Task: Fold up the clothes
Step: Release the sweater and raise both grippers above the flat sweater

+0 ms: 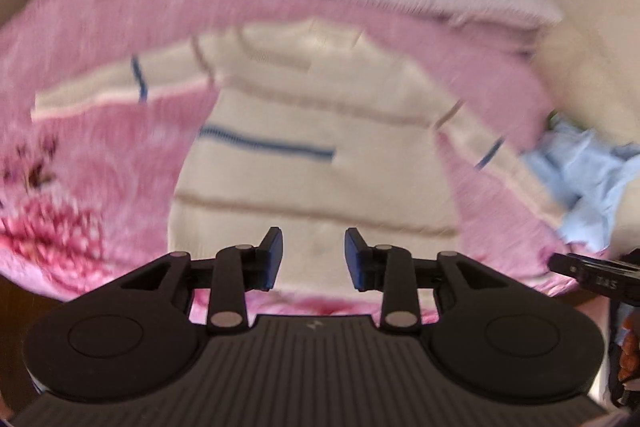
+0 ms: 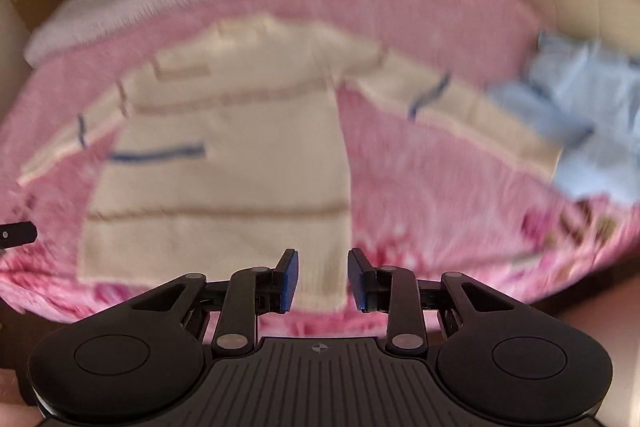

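Lying flat: cream sweater (image 1: pixel 312 147) | pink bedspread (image 1: pixel 100 27) | both tongs (image 1: pixel 313 259) (image 2: pixel 322 281) spread, empty

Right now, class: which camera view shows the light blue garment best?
The right wrist view: the light blue garment lies crumpled, largely in frame beyond the cream sweater's sleeve. The left wrist view squeezes it against the right edge.
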{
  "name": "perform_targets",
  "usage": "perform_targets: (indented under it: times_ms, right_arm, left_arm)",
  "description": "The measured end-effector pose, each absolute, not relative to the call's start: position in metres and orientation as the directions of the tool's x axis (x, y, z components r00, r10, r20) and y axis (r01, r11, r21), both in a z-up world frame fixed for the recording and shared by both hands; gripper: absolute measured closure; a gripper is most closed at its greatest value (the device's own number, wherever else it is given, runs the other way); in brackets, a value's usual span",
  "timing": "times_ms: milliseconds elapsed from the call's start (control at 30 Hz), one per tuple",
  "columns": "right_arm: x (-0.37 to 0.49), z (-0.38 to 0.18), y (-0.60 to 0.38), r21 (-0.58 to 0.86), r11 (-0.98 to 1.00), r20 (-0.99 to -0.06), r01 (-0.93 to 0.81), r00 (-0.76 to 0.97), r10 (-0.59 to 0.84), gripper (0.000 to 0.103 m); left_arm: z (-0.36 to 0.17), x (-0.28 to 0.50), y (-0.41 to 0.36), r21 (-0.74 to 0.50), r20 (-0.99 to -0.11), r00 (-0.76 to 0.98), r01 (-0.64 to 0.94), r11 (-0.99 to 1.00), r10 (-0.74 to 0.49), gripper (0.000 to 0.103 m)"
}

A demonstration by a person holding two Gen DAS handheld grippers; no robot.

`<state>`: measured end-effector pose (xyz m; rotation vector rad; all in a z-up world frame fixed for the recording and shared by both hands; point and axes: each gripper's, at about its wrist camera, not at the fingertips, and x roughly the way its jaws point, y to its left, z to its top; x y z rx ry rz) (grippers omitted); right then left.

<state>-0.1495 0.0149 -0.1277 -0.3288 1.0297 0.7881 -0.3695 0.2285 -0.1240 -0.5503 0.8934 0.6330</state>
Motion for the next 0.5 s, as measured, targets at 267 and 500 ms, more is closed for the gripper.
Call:
perform_targets:
  times_ms: [267, 500]
  right_arm:
    - [-0.181, -0.066, -0.008, 0.103, 0.635, -0.807, -0.765, 0.309, 0.503, 0.072]
    - [-0.190, -0.053, -0.033, 0.143, 0.675, -0.847, -0.724, 0.264, 0.462, 0.072]
  left_arm:
    - [-0.054, -0.389, 0.171, -0.140, -0.789, 0.501, -0.710, 0.690, 0.355, 0.071]
    - [-0.053, -0.402, 0.137, -0.085, -0.825, 0.441, -0.715, 0.694, 0.354, 0.070]
